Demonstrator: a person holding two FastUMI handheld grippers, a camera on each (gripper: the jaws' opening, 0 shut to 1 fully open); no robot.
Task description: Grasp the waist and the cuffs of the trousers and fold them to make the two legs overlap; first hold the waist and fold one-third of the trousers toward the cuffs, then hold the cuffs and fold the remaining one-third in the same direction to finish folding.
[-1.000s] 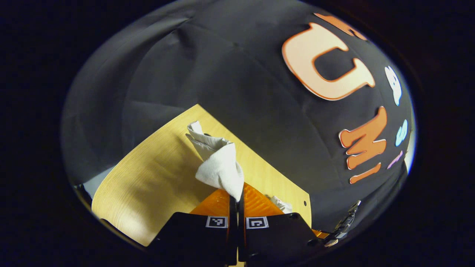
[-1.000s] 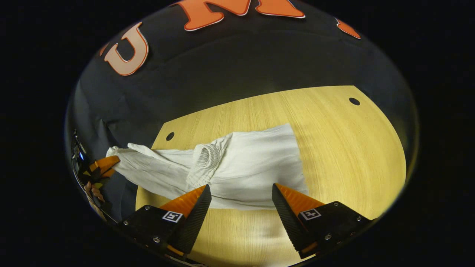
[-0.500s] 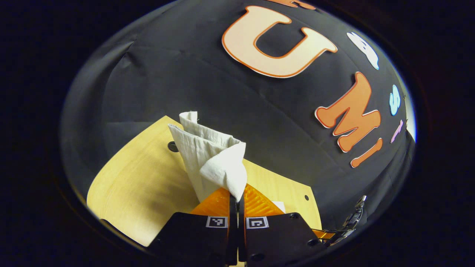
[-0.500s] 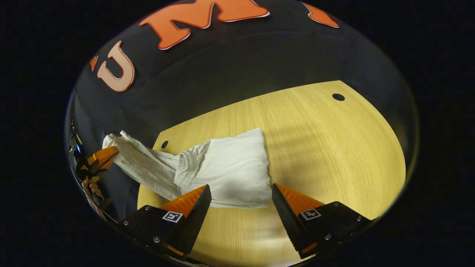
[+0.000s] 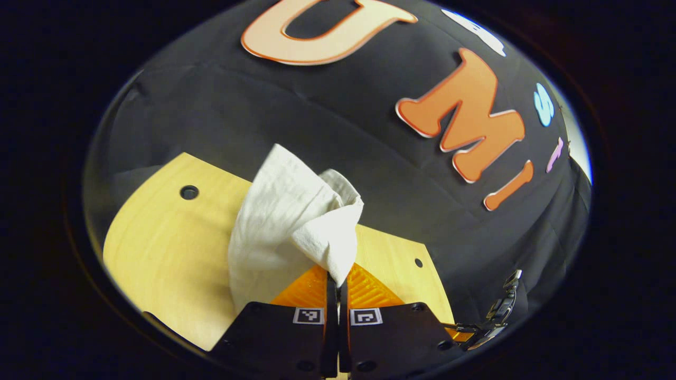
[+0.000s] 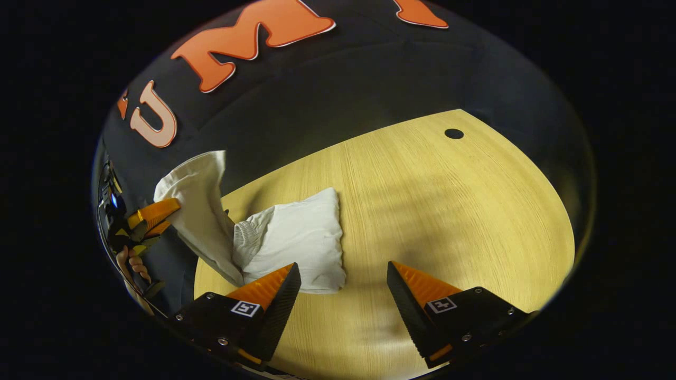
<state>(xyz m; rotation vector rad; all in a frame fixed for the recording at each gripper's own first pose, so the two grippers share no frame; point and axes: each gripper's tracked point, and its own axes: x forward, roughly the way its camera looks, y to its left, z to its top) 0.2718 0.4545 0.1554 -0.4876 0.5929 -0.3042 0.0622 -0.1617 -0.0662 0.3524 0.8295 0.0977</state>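
wood tabletop [image 6: 433, 211] takes up most of the right gripper view, cable holes near its far corners. white trousers [image 6: 296, 240] lie toward its left edge: a compact folded bundle flat on the wood, elastic waist band showing on its left side, tucked against the lifted part. one end of the trousers rises off the bundle as a loose hanging flap, up to the left tool [image 6: 153, 217] near the tabletop's left edge, with a hand [image 6: 132, 266] holding that tool below it. in the left gripper view the left tool [image 5: 338, 277] is clamped tight on a bunched corner of cloth [image 5: 296, 227], both fingers pressing it, fabric draping down to the tabletop [image 5: 158, 248]. which end this is cannot be told for sure; likely the cuffs. right tool [image 6: 343, 295] hangs above the near edge, fingers spread wide, holding nothing, just beside the bundle's near corner. judged step: the last third, cuff end lifted for carrying over the folded part. next move calls for sweeping the held end across the bundle, lowering it flat with edges lined up, then letting go; the right tool could pin the bundle against dragging.
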